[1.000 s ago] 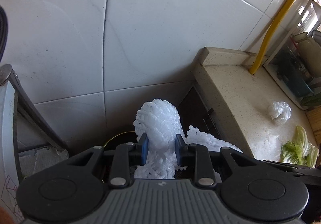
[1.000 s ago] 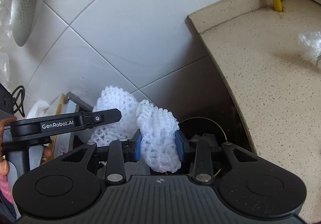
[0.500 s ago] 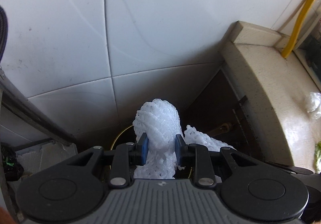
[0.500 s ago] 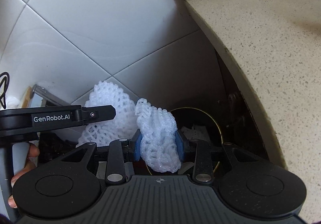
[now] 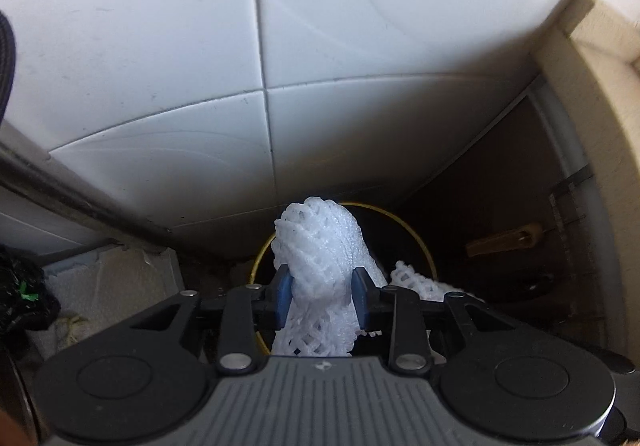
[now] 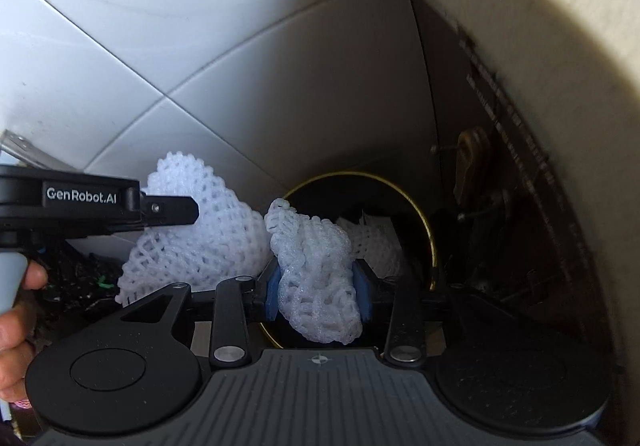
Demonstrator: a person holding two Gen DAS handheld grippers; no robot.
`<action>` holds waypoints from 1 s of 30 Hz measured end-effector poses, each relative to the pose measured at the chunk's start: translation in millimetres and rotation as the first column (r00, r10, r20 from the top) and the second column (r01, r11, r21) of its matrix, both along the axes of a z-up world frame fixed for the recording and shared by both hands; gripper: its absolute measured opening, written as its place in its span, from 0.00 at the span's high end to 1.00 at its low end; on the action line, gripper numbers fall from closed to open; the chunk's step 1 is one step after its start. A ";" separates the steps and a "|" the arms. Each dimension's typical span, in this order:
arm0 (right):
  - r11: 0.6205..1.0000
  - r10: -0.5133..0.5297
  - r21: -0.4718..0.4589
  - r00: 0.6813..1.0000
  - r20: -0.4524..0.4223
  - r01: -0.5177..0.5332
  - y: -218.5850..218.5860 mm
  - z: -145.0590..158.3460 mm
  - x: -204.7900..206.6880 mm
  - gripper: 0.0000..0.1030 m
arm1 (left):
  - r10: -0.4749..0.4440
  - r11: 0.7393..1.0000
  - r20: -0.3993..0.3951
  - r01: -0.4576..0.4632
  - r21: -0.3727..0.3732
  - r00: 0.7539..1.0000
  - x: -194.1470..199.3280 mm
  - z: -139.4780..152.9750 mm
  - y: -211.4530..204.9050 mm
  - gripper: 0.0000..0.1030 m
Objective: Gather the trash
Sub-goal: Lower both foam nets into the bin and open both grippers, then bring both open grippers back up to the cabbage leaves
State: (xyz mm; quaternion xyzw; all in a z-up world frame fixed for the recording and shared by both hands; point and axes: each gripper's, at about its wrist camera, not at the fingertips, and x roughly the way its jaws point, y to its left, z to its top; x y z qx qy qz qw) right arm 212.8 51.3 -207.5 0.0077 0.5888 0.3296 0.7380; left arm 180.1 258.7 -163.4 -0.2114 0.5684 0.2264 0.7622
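My left gripper (image 5: 320, 296) is shut on a white foam fruit net (image 5: 318, 250), held just above a dark round trash bin with a yellow rim (image 5: 420, 242). My right gripper (image 6: 318, 296) is shut on a second white foam net (image 6: 314, 258) above the same bin's rim (image 6: 424, 218). The left gripper's body (image 6: 80, 198) and its net (image 6: 200, 222) show at the left of the right wrist view. The right gripper's net also shows in the left wrist view (image 5: 416, 282). White foam pieces (image 6: 376, 234) lie inside the bin.
The bin stands on the floor in a corner between a white tiled wall (image 5: 240, 46) and a beige counter's side (image 5: 600, 126). A dark cabinet face with a brass handle (image 5: 504, 242) is right of the bin. A black bag (image 5: 20, 294) lies at left.
Both grippers have moved down from counter height toward the bin with their nets. The countertop has left view; the bin opening now shows larger and closer.
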 end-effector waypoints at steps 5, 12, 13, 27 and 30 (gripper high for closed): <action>1.000 -0.010 -0.009 1.000 -0.005 0.010 1.4 -11.8 1.6 0.44 | -0.010 1.000 -0.014 0.010 -0.027 1.000 5.9 -7.3 -2.1 0.67; 1.000 0.000 -0.012 1.000 -0.001 0.000 5.8 -23.5 -3.2 0.36 | 0.041 0.999 0.019 -0.041 -0.004 0.999 2.5 -1.1 1.9 0.45; 1.000 0.008 -0.016 1.000 0.008 -0.008 7.0 -22.9 -5.0 0.35 | 0.044 0.999 0.024 -0.044 -0.014 0.999 2.2 -1.0 3.0 0.43; 0.993 0.031 0.104 0.987 0.160 -0.048 -52.6 83.8 -58.8 0.36 | -0.143 0.990 0.213 0.140 0.029 0.967 -2.9 36.5 -27.2 0.43; 0.991 -0.033 0.136 0.974 0.225 0.002 -98.4 124.5 -73.8 0.33 | -0.198 0.979 0.310 0.202 0.019 0.930 -10.3 56.4 -41.9 0.43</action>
